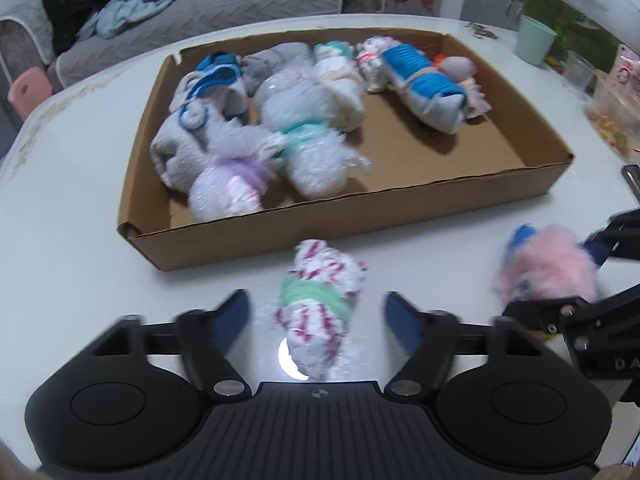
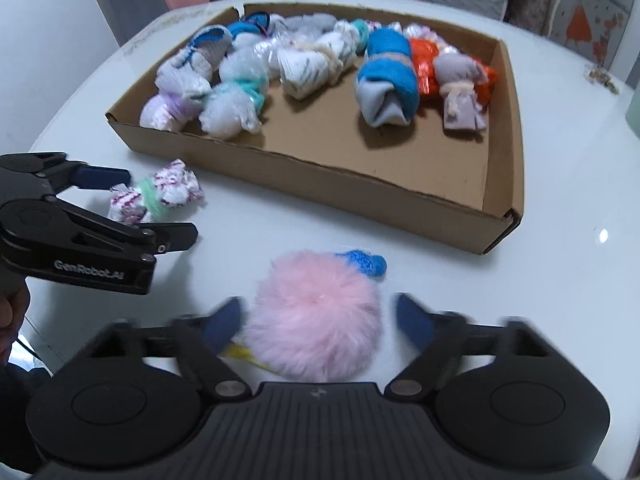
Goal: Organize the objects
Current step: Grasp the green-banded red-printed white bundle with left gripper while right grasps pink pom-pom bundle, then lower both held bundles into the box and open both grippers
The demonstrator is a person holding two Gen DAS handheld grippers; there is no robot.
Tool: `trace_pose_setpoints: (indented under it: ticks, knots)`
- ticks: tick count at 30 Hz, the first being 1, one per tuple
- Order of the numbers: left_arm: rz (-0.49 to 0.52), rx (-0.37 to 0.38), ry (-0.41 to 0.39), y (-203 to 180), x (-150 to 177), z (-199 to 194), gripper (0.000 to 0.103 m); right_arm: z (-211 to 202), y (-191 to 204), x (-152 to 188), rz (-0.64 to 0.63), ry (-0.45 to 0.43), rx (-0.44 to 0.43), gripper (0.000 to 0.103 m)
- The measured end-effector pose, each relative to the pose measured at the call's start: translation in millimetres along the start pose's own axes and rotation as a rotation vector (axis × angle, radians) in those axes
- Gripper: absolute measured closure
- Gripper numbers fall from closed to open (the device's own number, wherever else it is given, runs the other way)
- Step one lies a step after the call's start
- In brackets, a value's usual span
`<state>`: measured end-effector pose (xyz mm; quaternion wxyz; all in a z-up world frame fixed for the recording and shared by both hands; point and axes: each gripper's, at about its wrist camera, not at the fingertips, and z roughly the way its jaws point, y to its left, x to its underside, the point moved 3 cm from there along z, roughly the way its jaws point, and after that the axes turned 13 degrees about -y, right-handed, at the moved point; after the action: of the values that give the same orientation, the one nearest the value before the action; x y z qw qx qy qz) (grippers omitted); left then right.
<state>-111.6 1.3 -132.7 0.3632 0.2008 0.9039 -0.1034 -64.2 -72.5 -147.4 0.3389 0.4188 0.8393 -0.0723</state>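
Observation:
A white sock roll (image 1: 320,304) with magenta marks and a green band lies on the white table, in front of a shallow cardboard box (image 1: 360,216). My left gripper (image 1: 318,312) is open around the roll, with a gap on each side. The box (image 2: 320,184) holds several rolled socks and wrapped bundles. To the right, a pink fluffy ball (image 2: 316,320) with a blue knit piece lies between the fingers of my open right gripper (image 2: 320,322). Its left finger is at the fluff and its right finger stands slightly apart. The right wrist view also shows the sock roll (image 2: 160,194) inside the left gripper (image 2: 148,208).
A mint cup (image 1: 536,40), a clear glass (image 1: 578,70) and a snack bag (image 1: 616,108) stand at the table's far right. A grey sofa (image 1: 200,4) with clothes and a pink stool (image 1: 30,88) lie beyond the table. Something yellow (image 2: 244,354) pokes out under the ball.

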Motion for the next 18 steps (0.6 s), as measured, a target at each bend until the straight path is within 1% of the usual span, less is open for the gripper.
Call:
trace_pose_setpoints:
  ticks: [1,2,3,7,8,11,13,16,18]
  knots:
    - [0.002,0.003,0.002,-2.9,-0.5,-1.6,0.048,-2.6,-0.3,0.6,0.013,0.005,-0.017,0.067]
    - [0.000,0.002,0.006,-5.4,-1.2,-3.0,0.056,-4.5,-0.7,1.8,0.025,0.011,-0.029,0.069]
    - [-0.003,0.004,0.010,-7.9,-2.2,-3.9,0.069,-5.8,0.2,3.5,0.018,0.012,-0.030,0.070]
    - [-0.013,0.016,0.049,-13.1,-2.8,-5.6,0.071,-10.8,5.4,4.9,-0.029,0.003,-0.038,0.072]
    - [-0.018,0.017,0.065,-13.8,-3.6,-7.0,0.071,-12.9,4.9,4.0,-0.025,0.002,-0.050,0.072]
    - [0.000,0.006,0.077,-17.6,-9.1,-19.2,0.071,-22.7,3.1,-2.1,-0.019,-0.023,-0.077,0.072]
    - [0.028,0.002,0.055,-23.1,-20.2,-32.7,0.071,-30.7,-1.5,-9.7,-0.012,-0.050,-0.099,0.072]
    - [0.109,0.005,-0.022,-36.3,-46.3,-51.4,0.071,-49.3,-10.4,-22.6,-0.017,-0.114,-0.118,0.072]
    - [0.120,0.020,-0.070,-41.8,-67.5,-57.4,0.071,-53.9,-16.7,-35.9,-0.027,-0.163,-0.130,0.072]
